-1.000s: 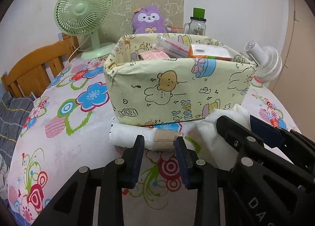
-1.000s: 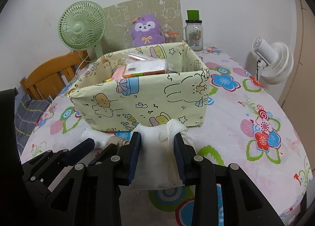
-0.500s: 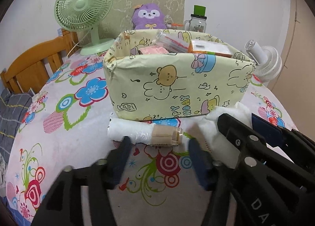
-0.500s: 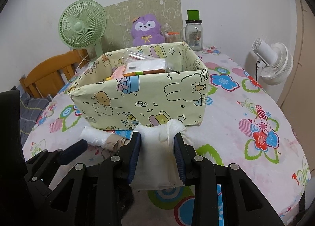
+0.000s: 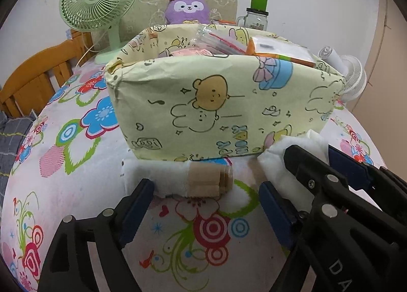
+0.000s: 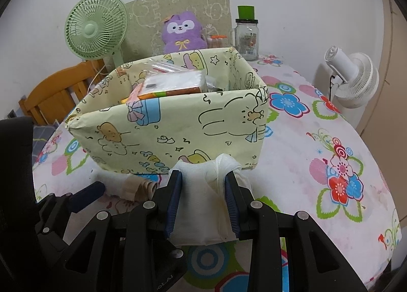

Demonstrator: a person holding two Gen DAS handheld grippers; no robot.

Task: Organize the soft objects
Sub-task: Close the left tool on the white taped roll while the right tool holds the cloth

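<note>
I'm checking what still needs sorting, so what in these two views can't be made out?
- Lower contents of the storage box: both views, hidden by its front wall and the top packets.
- Near end of the white cloth: right wrist view, hidden behind the right gripper.
- Jar label: too small.
- Plush toy lower body: left wrist view, behind the box.

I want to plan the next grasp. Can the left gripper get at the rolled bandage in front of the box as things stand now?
Probably yes: the left gripper stands open, the rolled bandage lies just ahead with nothing between.
</note>
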